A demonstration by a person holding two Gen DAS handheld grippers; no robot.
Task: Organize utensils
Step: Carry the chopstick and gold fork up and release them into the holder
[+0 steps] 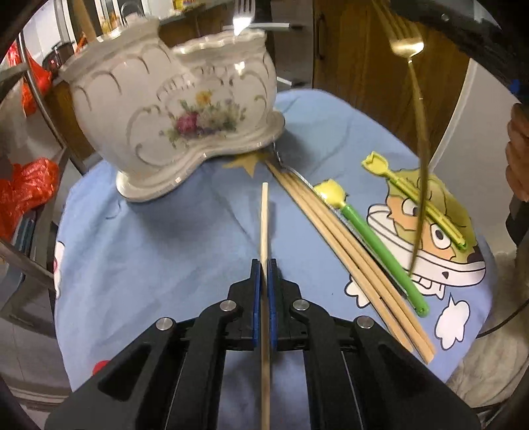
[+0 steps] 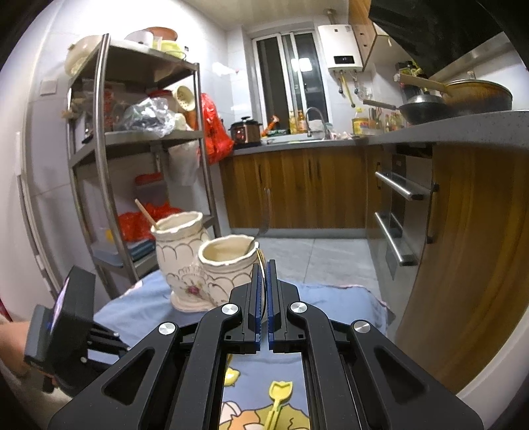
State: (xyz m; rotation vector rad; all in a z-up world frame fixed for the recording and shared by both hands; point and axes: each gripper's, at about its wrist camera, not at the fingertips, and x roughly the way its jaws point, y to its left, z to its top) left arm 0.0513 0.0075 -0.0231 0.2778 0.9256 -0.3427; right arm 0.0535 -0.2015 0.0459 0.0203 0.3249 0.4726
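Observation:
My left gripper [image 1: 264, 264] is shut on a single wooden chopstick [image 1: 264, 218], whose tip points toward the white floral ceramic holder [image 1: 165, 109] at the upper left. One compartment of the holder [image 2: 198, 264] has a wooden stick [image 2: 142, 210] in it and the other a silver fork [image 1: 243, 16]. My right gripper [image 2: 263, 264] is shut on a gold fork [image 2: 262, 278]. That gold fork [image 1: 420, 132] hangs in the air over the right side of the cloth. Three chopsticks [image 1: 347, 251], a green-handled utensil [image 1: 380, 251] and a yellow-green plastic fork [image 1: 426, 205] lie on the cloth.
The table wears a blue cartoon cloth [image 1: 165, 248]. A metal utensil [image 1: 297, 173] lies partly under the loose chopsticks. A steel shelf rack [image 2: 139, 139] with red bags stands left of the table, and wooden cabinets [image 2: 297, 188] and a counter lie beyond. A hand [image 1: 519, 149] shows at the right edge.

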